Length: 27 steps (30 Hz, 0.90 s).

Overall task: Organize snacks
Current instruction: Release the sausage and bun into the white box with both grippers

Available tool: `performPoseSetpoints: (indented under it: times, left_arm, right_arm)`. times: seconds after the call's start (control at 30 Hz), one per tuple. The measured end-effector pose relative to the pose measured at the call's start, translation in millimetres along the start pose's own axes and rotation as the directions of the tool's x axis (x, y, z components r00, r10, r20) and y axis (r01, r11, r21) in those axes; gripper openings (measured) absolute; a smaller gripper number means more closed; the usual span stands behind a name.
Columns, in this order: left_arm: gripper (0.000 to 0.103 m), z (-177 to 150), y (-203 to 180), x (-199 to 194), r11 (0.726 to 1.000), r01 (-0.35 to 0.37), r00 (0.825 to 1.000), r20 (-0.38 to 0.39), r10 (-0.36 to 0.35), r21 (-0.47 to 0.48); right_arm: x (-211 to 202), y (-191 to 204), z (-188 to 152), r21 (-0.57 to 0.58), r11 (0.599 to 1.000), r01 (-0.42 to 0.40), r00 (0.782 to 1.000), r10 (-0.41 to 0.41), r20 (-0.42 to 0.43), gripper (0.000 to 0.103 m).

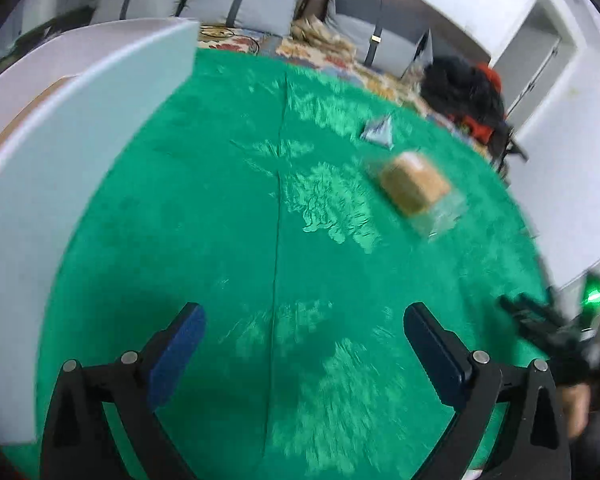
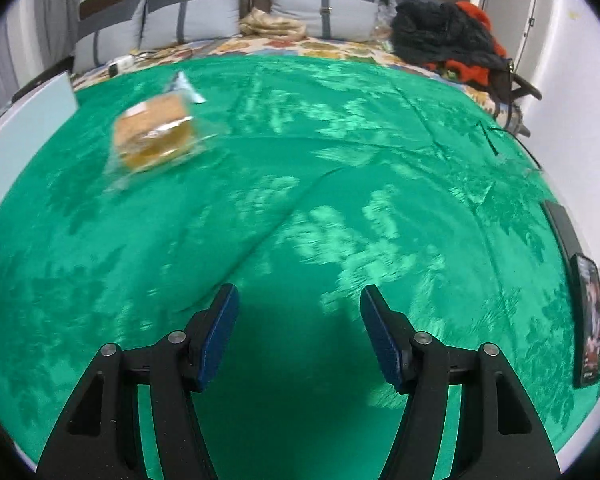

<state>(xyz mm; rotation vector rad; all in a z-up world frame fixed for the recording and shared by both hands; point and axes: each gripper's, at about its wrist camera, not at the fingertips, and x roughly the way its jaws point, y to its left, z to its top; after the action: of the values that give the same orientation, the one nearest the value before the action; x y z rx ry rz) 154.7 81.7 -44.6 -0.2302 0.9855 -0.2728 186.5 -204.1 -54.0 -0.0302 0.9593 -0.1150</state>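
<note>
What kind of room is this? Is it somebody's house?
Probably a bedroom at home. The green cloth seems spread over a bed, with grey cushions along a headboard, a heap of clothes, and a wrapped bread snack.

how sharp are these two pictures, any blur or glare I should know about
Left wrist view: motion blur smears the wrapped bread and silver packet; the left claw stays sharp. Right wrist view: the bread is again smeared, pale sheen patches the green cloth, and fisheye bends the edges; the right claw is crisp.
</note>
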Motion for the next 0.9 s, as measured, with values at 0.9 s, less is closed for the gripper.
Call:
performPoseSetpoints:
  times: [0.9]
  left_arm:
    - [0.103,12.9,-2.9,66.2,0.952,-0.240,0.971,0.046,0.235,0.190]
  right_arm:
    - [17.9,-16.4,-1.5,0.066,0.997,-0.026,1.000,0.025,0.015,0.088]
